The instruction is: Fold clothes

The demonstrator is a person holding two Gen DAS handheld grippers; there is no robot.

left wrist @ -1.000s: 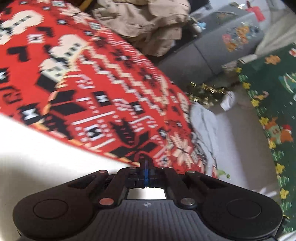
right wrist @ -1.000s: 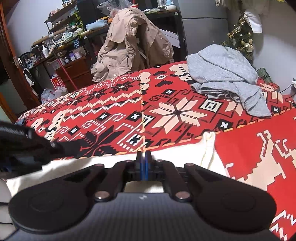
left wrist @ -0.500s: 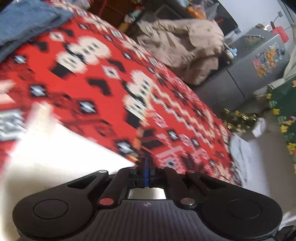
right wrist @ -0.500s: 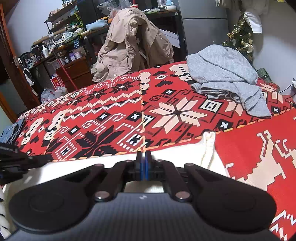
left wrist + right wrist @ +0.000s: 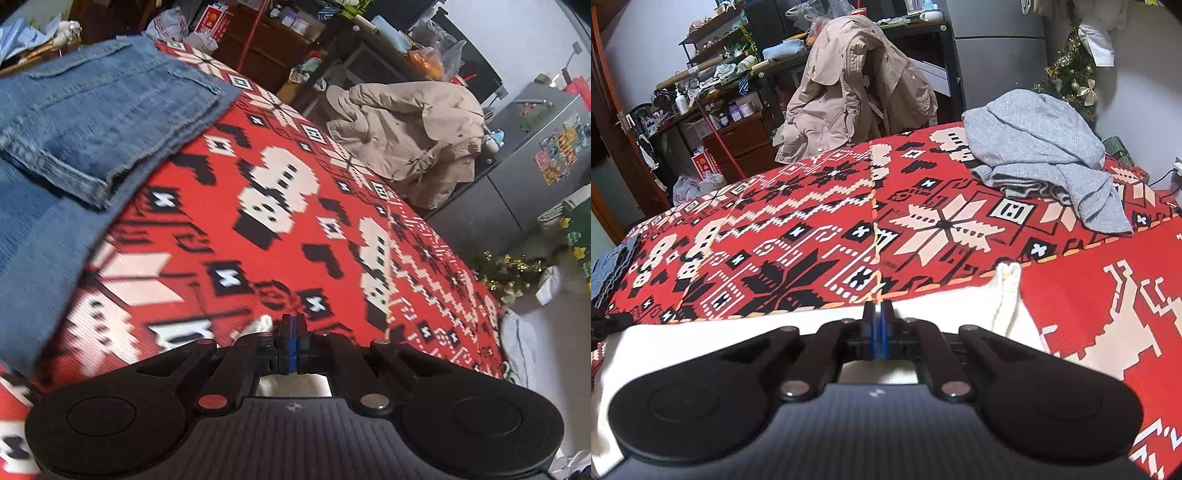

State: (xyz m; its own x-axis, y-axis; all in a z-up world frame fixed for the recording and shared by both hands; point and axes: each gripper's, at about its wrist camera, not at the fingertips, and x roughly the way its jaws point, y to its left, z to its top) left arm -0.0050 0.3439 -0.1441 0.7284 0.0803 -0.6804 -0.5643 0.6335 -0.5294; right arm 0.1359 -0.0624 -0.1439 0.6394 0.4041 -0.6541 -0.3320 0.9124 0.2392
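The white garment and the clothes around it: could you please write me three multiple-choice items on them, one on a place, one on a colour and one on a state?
1. Where does the grey sweater lie?
A. On the far right part of the red patterned cover
B. On the floor
C. Over the denim garment

2. What colour is the jacket behind the cover?
A. Green
B. Beige
C. Black

3. How does the right claw stand?
A. Wide open above the grey sweater
B. Shut at the edge of the white garment
C. Open around the jacket

Answers: 1 A, the sweater sits heaped on the cover near the small Christmas tree. 2 B, the jacket is light tan. 3 B, the fingers meet over the white cloth.
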